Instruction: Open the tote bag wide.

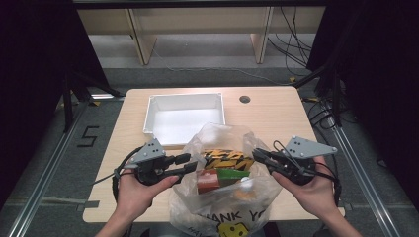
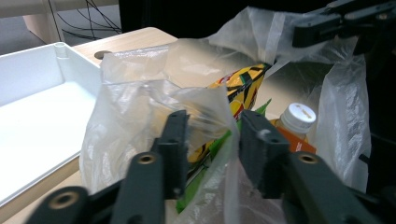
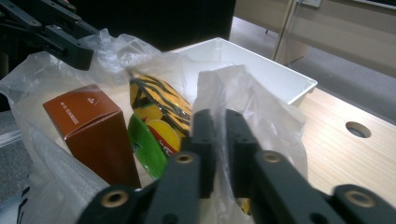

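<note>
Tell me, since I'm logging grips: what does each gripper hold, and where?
Both hold the plastic bag by its mouth: the right gripper is pinched on one side of the rim, and the left gripper has the opposite rim's film between its jaws.

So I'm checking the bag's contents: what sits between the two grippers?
In the high view, between left gripper and right gripper: the open plastic bag with striped snack packet, brown box.

Light wooden table (image 1: pixel 276 118), with a round hole (image 1: pixel 244 99) near the far edge; white tray (image 1: pixel 184 113) on the far half, sitting flat; clear plastic bag (image 1: pixel 225 197) on the near half, just in front of the tray, touching its near rim or close to it; smiley face printed on the bag's front.
</note>
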{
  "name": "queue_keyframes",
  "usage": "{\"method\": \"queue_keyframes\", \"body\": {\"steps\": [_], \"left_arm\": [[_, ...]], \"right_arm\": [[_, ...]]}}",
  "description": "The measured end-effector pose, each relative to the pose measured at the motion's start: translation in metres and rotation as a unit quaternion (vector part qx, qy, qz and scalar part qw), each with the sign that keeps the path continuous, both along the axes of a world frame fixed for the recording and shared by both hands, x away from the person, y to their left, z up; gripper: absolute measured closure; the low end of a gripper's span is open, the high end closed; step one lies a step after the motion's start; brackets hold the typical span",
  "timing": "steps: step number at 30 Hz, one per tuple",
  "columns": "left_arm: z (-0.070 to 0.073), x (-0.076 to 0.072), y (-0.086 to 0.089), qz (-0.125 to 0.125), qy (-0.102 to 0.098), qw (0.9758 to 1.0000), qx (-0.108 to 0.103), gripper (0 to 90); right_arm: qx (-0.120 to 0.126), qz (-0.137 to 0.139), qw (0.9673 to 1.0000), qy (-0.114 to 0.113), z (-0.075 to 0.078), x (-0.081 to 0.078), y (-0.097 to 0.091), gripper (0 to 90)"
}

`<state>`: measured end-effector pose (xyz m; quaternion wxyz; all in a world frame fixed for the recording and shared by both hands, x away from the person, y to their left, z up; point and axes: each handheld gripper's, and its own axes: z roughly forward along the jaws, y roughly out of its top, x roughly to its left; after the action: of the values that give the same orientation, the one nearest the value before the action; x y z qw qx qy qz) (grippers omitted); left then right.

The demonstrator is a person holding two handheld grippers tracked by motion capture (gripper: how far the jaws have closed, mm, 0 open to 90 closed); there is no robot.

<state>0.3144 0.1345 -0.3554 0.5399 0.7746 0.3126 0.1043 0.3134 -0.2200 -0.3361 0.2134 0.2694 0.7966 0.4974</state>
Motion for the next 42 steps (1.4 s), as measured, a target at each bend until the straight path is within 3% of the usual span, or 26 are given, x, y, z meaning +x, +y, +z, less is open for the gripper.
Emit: {"method": "queue_keyframes", "body": {"steps": [1, 2, 3, 5, 7, 11, 12, 14, 15, 16, 17, 25, 30, 33, 35, 36, 38, 40, 41, 42], "left_arm": [[0.000, 0.000, 0.000, 0.000, 0.000, 1.0000, 0.000, 69.3], [0.000, 0.000, 0.001, 0.001, -0.002, 0.9999, 0.010, 72.1], [-0.001, 0.001, 0.001, -0.003, 0.000, 0.9999, 0.016, 74.4], [-0.002, 0.000, 0.002, 0.000, 0.003, 0.9998, 0.019, 78.8], [-0.003, 0.000, 0.002, 0.002, 0.007, 0.9998, 0.017, 83.3], [-0.006, -0.002, 0.004, 0.007, 0.015, 0.9996, 0.022, 88.9], [-0.006, -0.002, 0.004, 0.007, 0.015, 0.9996, 0.022, 89.1], [-0.008, -0.003, 0.005, 0.006, 0.020, 0.9995, 0.023, 89.3], [-0.010, -0.003, 0.006, 0.007, 0.023, 0.9995, 0.020, 89.3], [-0.011, -0.003, 0.006, 0.008, 0.021, 0.9996, 0.017, 89.3], [-0.012, -0.004, 0.008, 0.014, 0.023, 0.9993, 0.025, 89.4], [-0.023, -0.005, 0.015, 0.024, 0.028, 0.9991, 0.021, 89.4], [-0.036, -0.006, 0.020, 0.039, 0.047, 0.9979, 0.022, 89.4], [-0.043, -0.006, 0.022, 0.039, 0.055, 0.9975, 0.023, 89.4], [-0.056, -0.006, 0.023, 0.038, 0.069, 0.9966, 0.023, 89.4], [-0.056, -0.006, 0.023, 0.038, 0.069, 0.9966, 0.023, 89.4], [-0.063, -0.005, 0.025, 0.038, 0.080, 0.9958, 0.020, 89.4], [-0.070, -0.003, 0.026, 0.044, 0.085, 0.9951, 0.023, 89.4], [-0.073, -0.001, 0.027, 0.042, 0.087, 0.9951, 0.021, 89.4], [-0.079, 0.001, 0.026, 0.049, 0.090, 0.9945, 0.024, 89.4]], "right_arm": [[0.000, 0.000, 1.0000, 0.000, 0.000, 0.000, 0.000, 87.5], [-0.004, 0.000, 0.9999, -0.016, 0.001, -0.001, -0.003, 89.2], [0.003, -0.005, 1.0000, -0.003, 0.001, -0.004, -0.003, 89.4], [0.008, -0.010, 0.9999, -0.004, 0.001, -0.005, -0.004, 89.4], [0.006, -0.018, 0.9997, -0.016, 0.003, -0.009, -0.011, 89.7], [-0.010, -0.031, 0.9993, -0.016, 0.000, -0.013, -0.020, 90.0], [0.001, -0.044, 0.9990, -0.001, -0.002, -0.015, -0.019, 90.0], [-0.002, -0.049, 0.9988, 0.009, -0.003, -0.017, -0.021, 90.0], [-0.011, -0.050, 0.9987, -0.004, -0.004, -0.017, -0.024, 90.0], [-0.006, -0.051, 0.9987, -0.002, -0.007, -0.017, -0.024, 90.0], [-0.018, -0.057, 0.9982, 0.008, -0.010, -0.018, -0.027, 90.0], [-0.026, -0.075, 0.9968, 0.009, -0.019, -0.018, -0.035, 90.0], [-0.063, -0.074, 0.9950, 0.025, -0.031, -0.015, -0.036, 90.0], [-0.063, -0.079, 0.9938, 0.044, -0.039, -0.013, -0.035, 90.0], [-0.080, -0.073, 0.9925, 0.056, -0.050, -0.009, -0.037, 90.0], [-0.082, -0.071, 0.9918, 0.067, -0.053, -0.009, -0.037, 90.0], [-0.077, -0.071, 0.9921, 0.068, -0.056, -0.008, -0.037, 90.0], [-0.098, -0.067, 0.9894, 0.084, -0.064, -0.005, -0.039, 90.0], [-0.084, -0.079, 0.9889, 0.095, -0.066, -0.005, -0.037, 90.0], [-0.101, -0.069, 0.9883, 0.091, -0.068, -0.003, -0.039, 90.0]]}}
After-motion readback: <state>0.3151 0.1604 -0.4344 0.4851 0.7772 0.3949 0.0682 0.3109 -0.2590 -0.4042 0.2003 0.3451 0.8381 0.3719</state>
